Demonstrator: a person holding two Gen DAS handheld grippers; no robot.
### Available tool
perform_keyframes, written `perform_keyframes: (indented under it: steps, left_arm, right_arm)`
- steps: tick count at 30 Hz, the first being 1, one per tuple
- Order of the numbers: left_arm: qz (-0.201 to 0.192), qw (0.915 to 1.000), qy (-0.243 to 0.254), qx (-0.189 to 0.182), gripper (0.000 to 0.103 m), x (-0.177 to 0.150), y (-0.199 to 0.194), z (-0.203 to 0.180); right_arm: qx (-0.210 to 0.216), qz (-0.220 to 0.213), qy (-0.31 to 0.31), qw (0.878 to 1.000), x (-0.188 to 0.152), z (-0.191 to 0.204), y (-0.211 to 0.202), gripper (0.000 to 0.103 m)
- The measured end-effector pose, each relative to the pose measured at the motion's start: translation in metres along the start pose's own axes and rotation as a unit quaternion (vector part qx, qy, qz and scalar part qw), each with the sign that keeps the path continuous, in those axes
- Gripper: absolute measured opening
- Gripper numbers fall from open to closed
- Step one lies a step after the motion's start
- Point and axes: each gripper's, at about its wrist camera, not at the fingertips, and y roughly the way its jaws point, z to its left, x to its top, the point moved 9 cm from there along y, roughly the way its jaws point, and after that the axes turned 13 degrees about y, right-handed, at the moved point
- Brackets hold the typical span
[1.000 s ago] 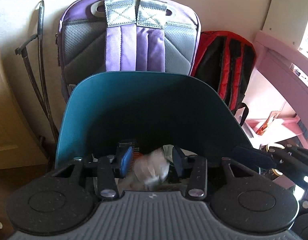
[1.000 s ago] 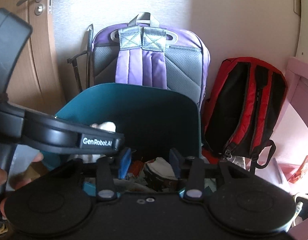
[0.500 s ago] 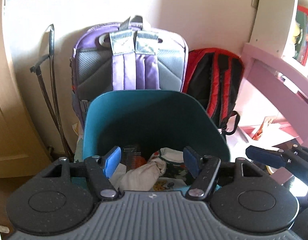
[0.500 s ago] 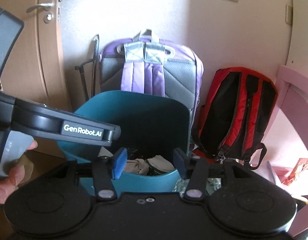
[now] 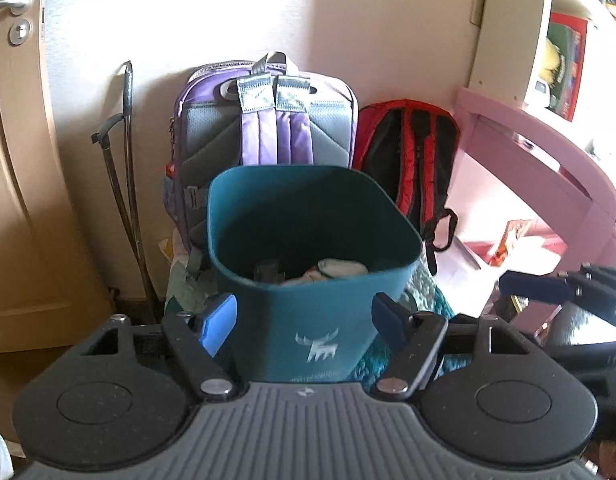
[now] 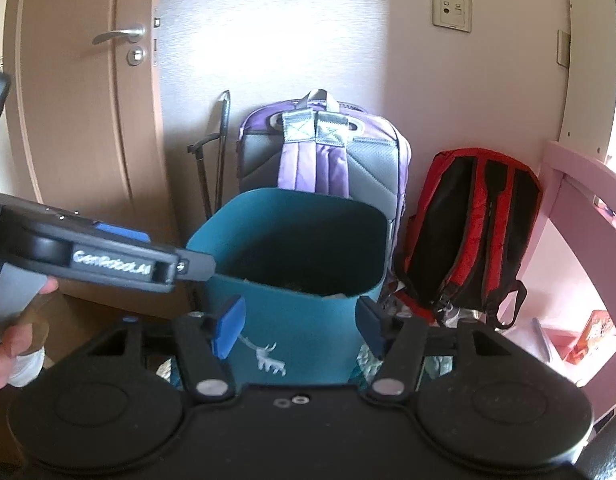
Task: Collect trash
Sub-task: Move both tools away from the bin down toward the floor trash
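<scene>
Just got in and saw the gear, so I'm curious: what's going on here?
A person with a gripper in each hand is collecting trash. Both the left gripper and the right gripper are open and empty, facing a teal bin on the floor. The bin already holds crumpled trash. Behind it, a purple backpack and a red backpack lean against the wall.

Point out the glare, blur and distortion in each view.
Left wrist view: sunlight blows out the wall, fisheye bends the door. Right wrist view: glare on the wall above the purple backpack; the left gripper is motion-blurred, its lettering smeared.
</scene>
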Motion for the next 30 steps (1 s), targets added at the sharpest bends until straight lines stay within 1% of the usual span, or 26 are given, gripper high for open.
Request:
perform_keyframes:
  steps: [3,6,7,10,13,17,22,23,28,30]
  left_arm:
    - [0.000,0.9999,0.013,-0.003,0.074,-0.019,-0.012,-0.002]
    - [0.001,0.9997,0.024,-0.006,0.080,-0.038,-0.020,-0.003]
    - [0.002,0.9996,0.026,-0.007,0.080,-0.046,-0.022,-0.002]
    - [0.009,0.9993,0.033,-0.013,0.080,-0.071,-0.024,-0.002]
    - [0.021,0.9992,0.030,-0.019,0.082,-0.096,-0.018,0.002]
    - [0.036,0.9988,0.024,-0.023,0.082,-0.130,-0.003,0.010]
    - [0.052,0.9978,0.022,-0.034,0.083,-0.170,0.026,0.021]
    - [0.056,0.9976,0.024,-0.034,0.084,-0.178,0.032,0.023]
    - [0.077,0.9960,0.023,-0.040,0.099,-0.218,0.076,0.039]
    - [0.083,0.9955,0.024,-0.039,0.100,-0.233,0.094,0.047]
  right_arm:
    - [0.009,0.004,-0.002,1.000,-0.010,0.006,-0.009,0.061]
    - [0.016,0.010,-0.004,1.000,-0.020,0.011,-0.014,0.062]
    - [0.019,0.013,-0.003,1.000,-0.025,0.013,-0.016,0.062]
    - [0.029,0.026,0.003,0.999,-0.040,0.019,-0.016,0.063]
    - [0.038,0.041,0.005,0.998,-0.058,0.025,-0.011,0.063]
    - [0.043,0.064,0.005,0.997,-0.090,0.030,0.004,0.063]
    - [0.040,0.095,0.002,0.995,-0.137,0.031,0.035,0.063]
    - [0.039,0.102,0.005,0.994,-0.147,0.029,0.043,0.063]
    - [0.025,0.144,0.014,0.989,-0.198,0.020,0.089,0.063]
    - [0.019,0.159,0.014,0.987,-0.219,0.017,0.109,0.064]
